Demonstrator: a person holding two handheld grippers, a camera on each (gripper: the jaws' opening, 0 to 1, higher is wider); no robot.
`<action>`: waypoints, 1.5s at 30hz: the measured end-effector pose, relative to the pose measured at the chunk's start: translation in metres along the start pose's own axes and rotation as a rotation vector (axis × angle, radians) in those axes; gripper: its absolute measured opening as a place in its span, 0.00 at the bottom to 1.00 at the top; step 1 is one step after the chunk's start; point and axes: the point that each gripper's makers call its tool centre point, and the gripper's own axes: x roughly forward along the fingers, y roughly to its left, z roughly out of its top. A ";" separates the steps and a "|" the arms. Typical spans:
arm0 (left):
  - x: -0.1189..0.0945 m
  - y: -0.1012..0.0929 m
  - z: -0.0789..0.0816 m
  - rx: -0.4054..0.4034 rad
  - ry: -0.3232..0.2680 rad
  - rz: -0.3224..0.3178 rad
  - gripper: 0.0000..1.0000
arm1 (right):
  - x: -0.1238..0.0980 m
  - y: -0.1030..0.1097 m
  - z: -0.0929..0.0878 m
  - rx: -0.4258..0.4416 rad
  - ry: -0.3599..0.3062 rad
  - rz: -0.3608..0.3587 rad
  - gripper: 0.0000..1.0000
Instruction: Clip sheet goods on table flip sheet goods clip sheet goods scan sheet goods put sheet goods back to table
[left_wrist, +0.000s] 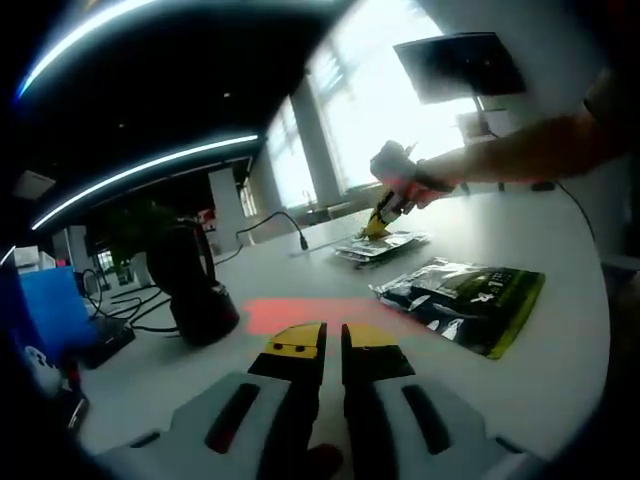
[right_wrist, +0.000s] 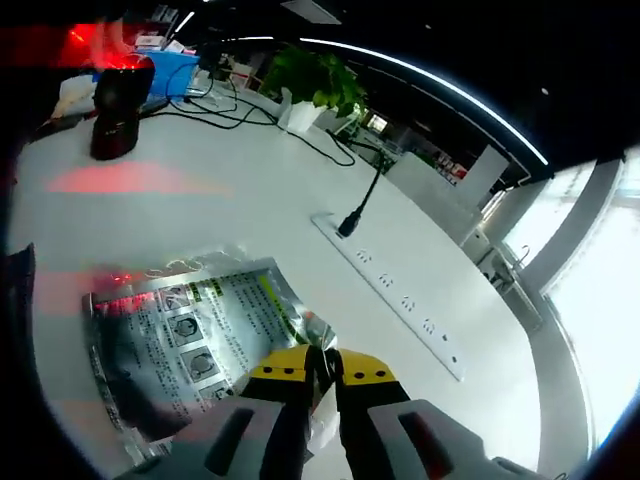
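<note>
Right gripper view: the right gripper (right_wrist: 321, 368) is seen clamped on the edge of a silver foil printed sachet (right_wrist: 185, 335) lying on the white table (right_wrist: 300, 210), seemingly to secure it for scanning. Left gripper view additionally records the left gripper (left_wrist: 332, 345) with jaws together and empty, a dark green packet (left_wrist: 465, 300), and the black scanner (left_wrist: 195, 285) casting a red patch.
</note>
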 end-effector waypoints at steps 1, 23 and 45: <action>0.000 0.000 0.000 0.000 0.001 0.000 0.00 | 0.000 -0.001 -0.001 0.009 0.005 -0.004 0.06; 0.001 0.001 -0.001 0.004 -0.001 0.001 0.00 | -0.040 -0.035 0.003 0.377 -0.112 -0.031 0.00; 0.000 0.003 -0.002 0.007 0.006 0.009 0.00 | -0.110 -0.015 0.023 0.270 -0.239 -0.039 0.00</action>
